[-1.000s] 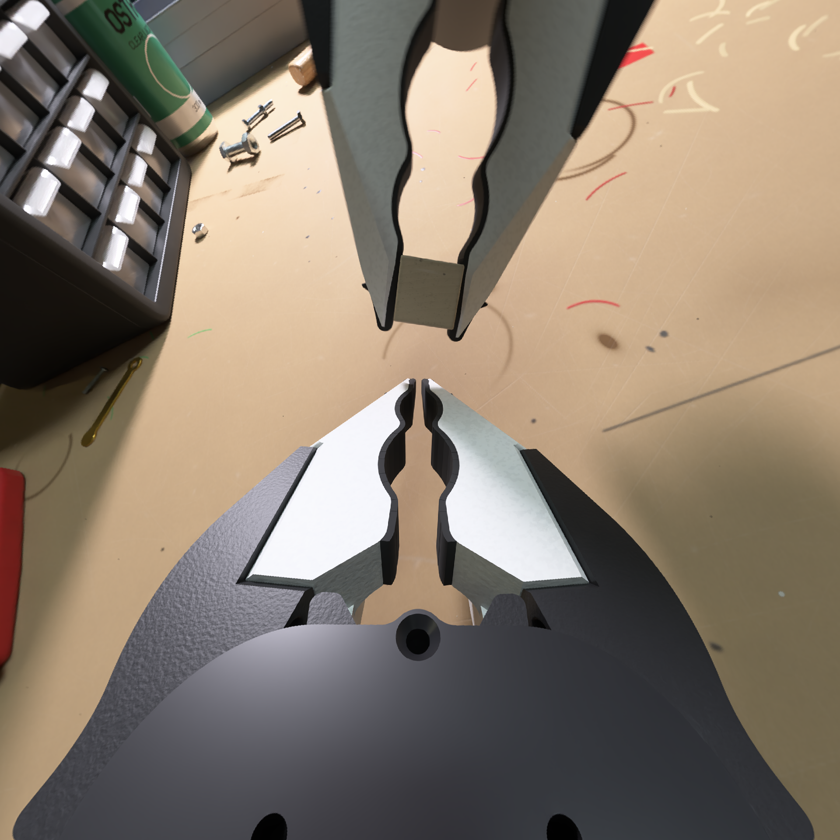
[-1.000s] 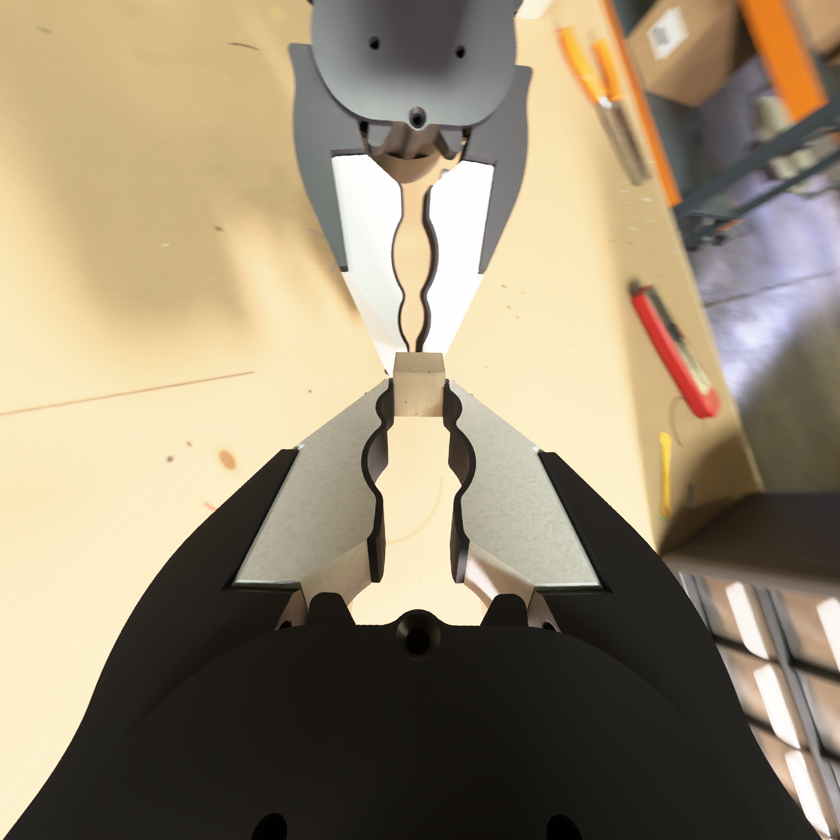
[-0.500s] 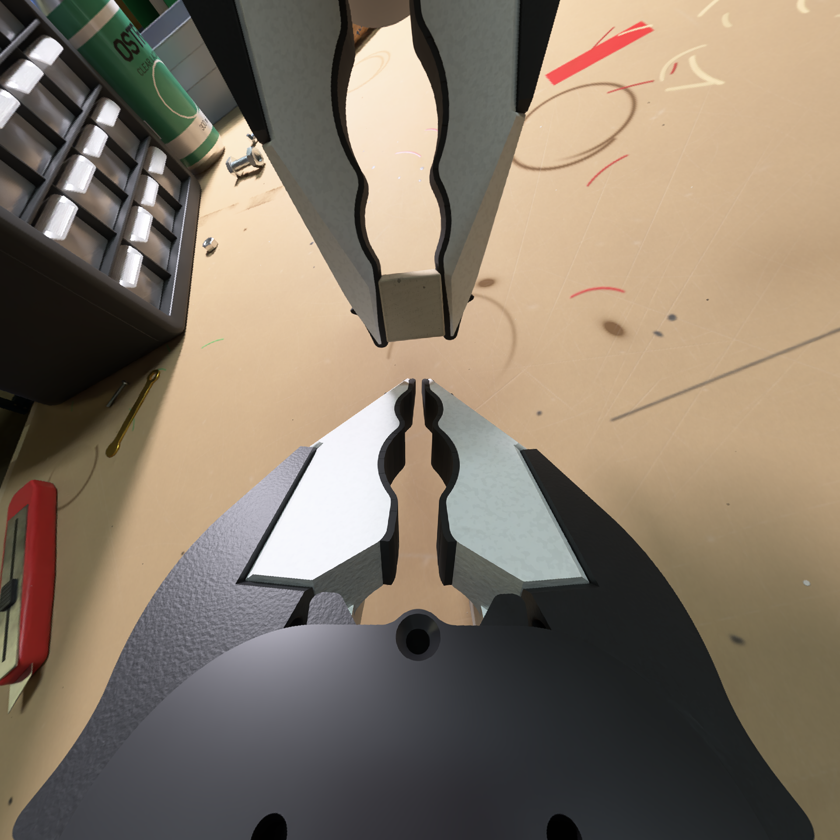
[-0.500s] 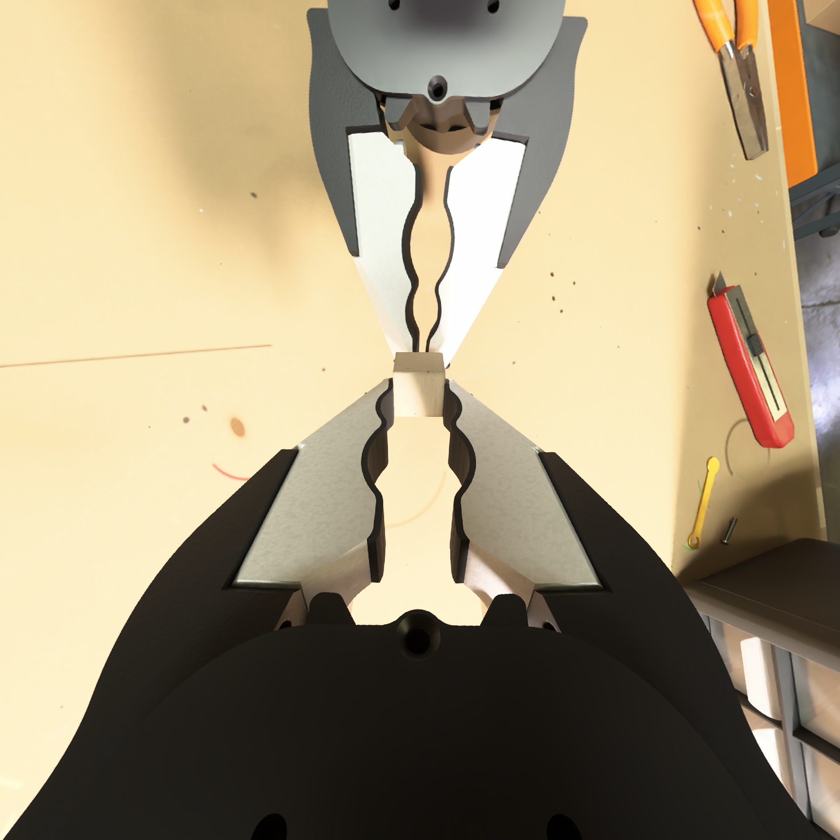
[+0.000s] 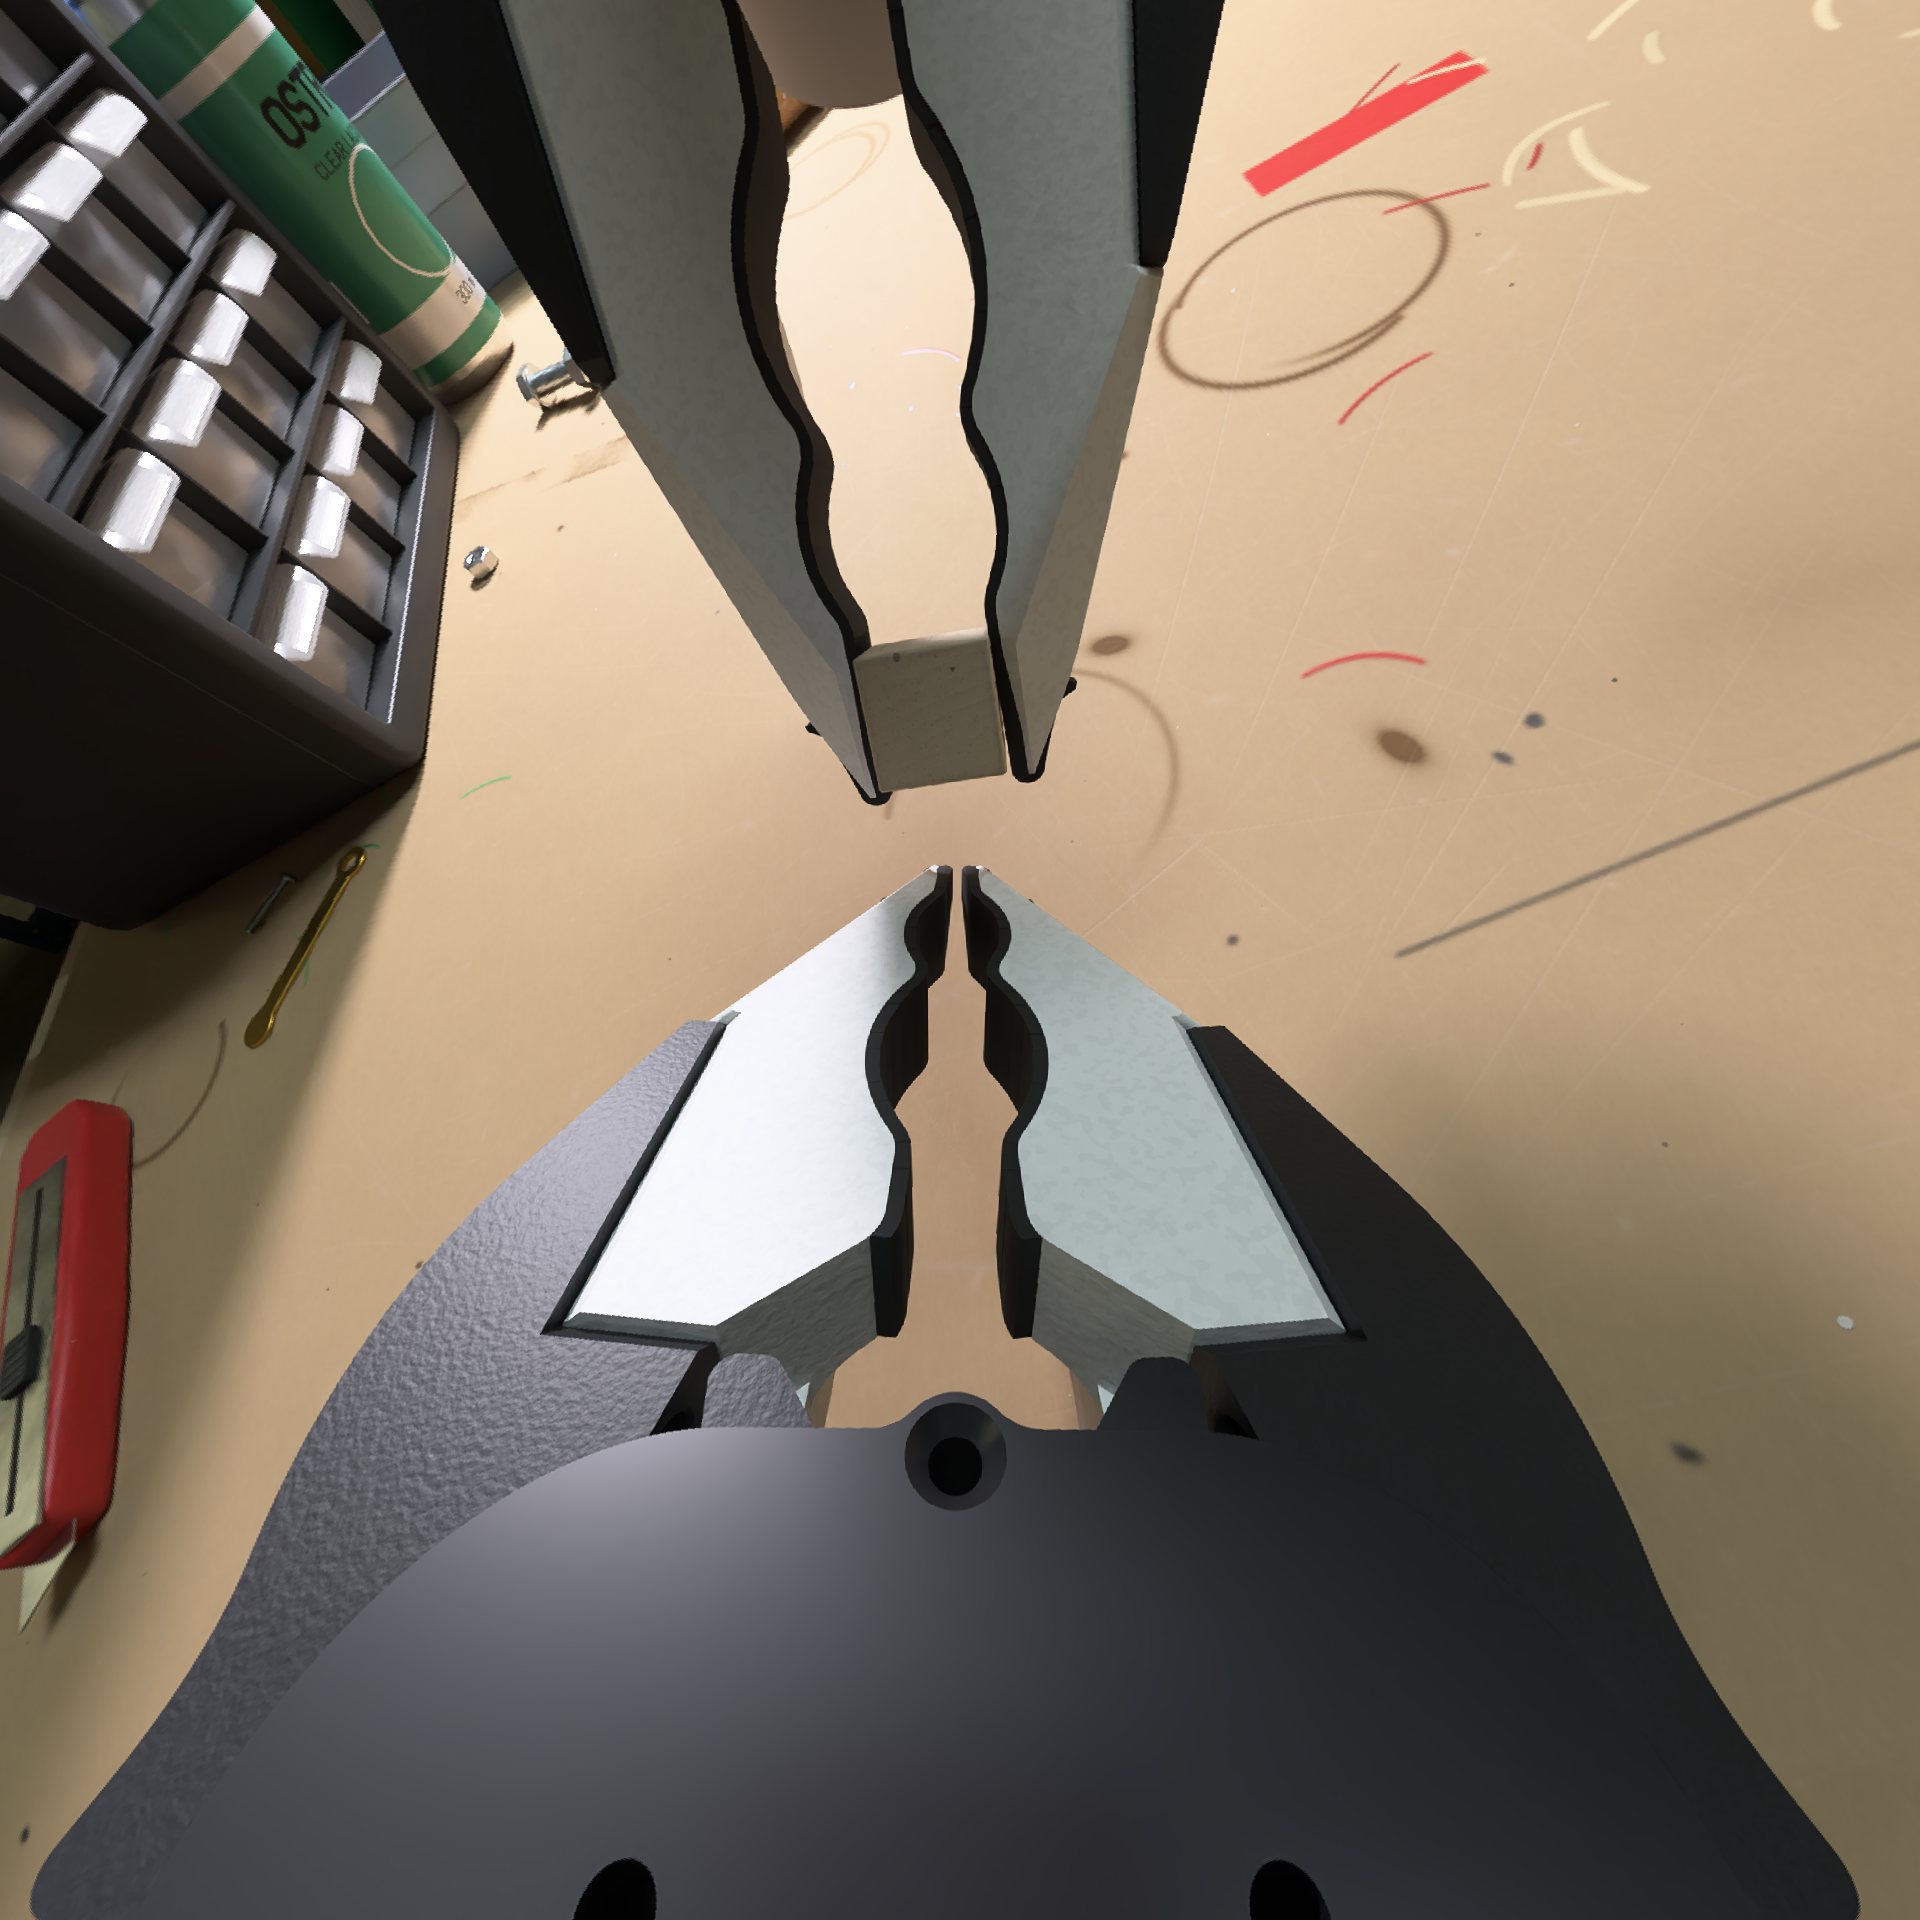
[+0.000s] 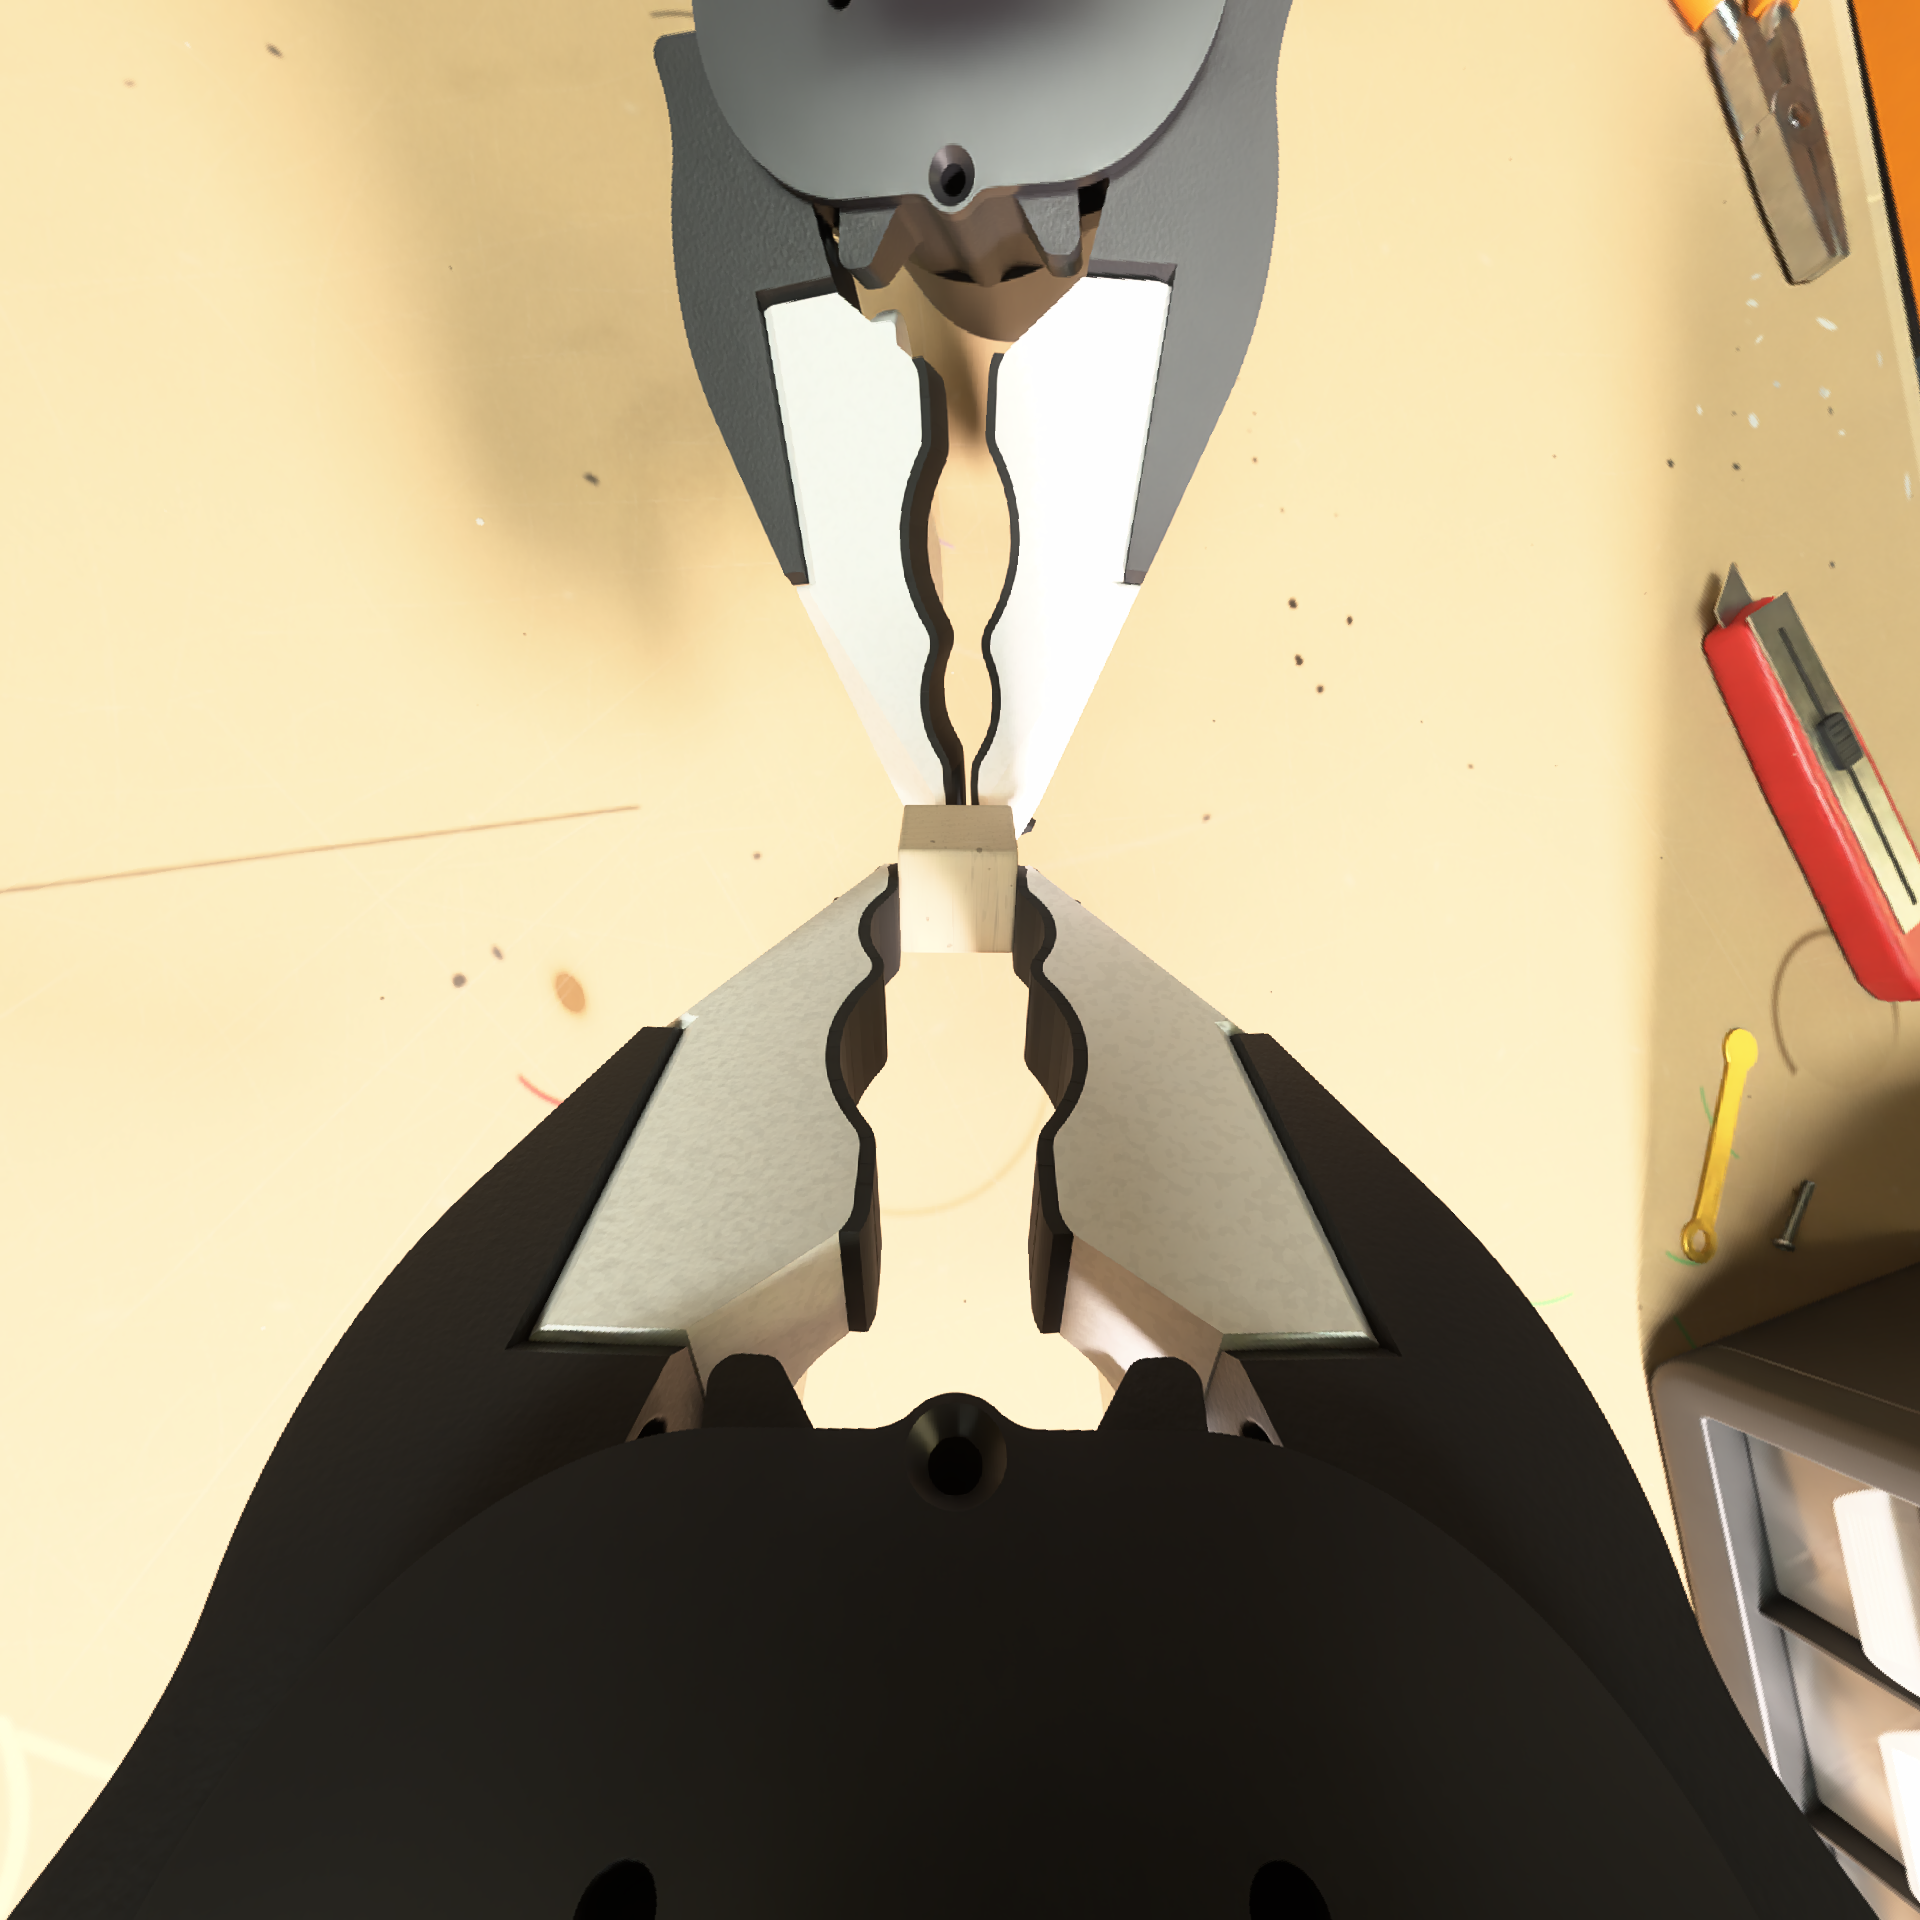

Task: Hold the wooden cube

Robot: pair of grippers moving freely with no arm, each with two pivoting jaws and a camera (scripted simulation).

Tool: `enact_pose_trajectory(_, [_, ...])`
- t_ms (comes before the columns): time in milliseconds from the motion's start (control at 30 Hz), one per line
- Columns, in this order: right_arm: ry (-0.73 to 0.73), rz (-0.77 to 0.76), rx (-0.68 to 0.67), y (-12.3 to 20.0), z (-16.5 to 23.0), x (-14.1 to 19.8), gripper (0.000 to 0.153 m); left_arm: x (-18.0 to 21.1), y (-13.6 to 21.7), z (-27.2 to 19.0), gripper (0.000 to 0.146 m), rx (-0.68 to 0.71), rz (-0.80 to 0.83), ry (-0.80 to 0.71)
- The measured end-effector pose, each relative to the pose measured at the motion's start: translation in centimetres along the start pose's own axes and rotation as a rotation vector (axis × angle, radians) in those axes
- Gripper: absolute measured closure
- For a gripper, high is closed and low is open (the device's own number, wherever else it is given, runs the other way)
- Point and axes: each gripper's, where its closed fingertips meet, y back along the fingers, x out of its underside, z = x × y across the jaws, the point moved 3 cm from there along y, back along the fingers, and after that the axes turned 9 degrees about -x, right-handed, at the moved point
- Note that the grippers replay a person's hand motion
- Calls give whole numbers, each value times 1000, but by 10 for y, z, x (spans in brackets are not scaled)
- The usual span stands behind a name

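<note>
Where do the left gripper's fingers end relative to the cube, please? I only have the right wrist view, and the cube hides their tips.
Observer: The left gripper is shut and stops short of the wooden cube; bare bench shows between them.
Operator: Thank you. What lies beyond my right gripper?
Observer: Past the right gripper, a green tube lies against the drawer cabinet.
Operator: Anything loose near it?
Observer: A bolt lies by the tube's end.
</note>
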Motion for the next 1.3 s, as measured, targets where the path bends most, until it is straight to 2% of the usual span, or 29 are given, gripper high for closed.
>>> enact_pose_trajectory(267, [-5,-30,-5,-3,1,1,132,0,0,0,145,-31,19,-49])
enact_pose_trajectory(400, [78,-51,76,3,1,-4,132,-4,3,5,145,-57,-30,-38])
enact_pose_trajectory(533, [79,-66,128,10,-1,-9,133,-9,6,11,145,-107,-69,-31])
enact_pose_trajectory(700, [56,-81,109,13,-2,-9,133,-11,6,11,145,-101,-76,-10])
enact_pose_trajectory(833, [118,-73,114,18,0,-8,132,-13,7,9,145,-69,-95,23])
enact_pose_trajectory(1033, [-41,-324,18,50,-8,-17,132,-11,6,12,145,-82,-77,47])
enact_pose_trajectory(1300, [52,-152,59,22,-4,-11,133,-16,9,13,145,-89,-118,44])
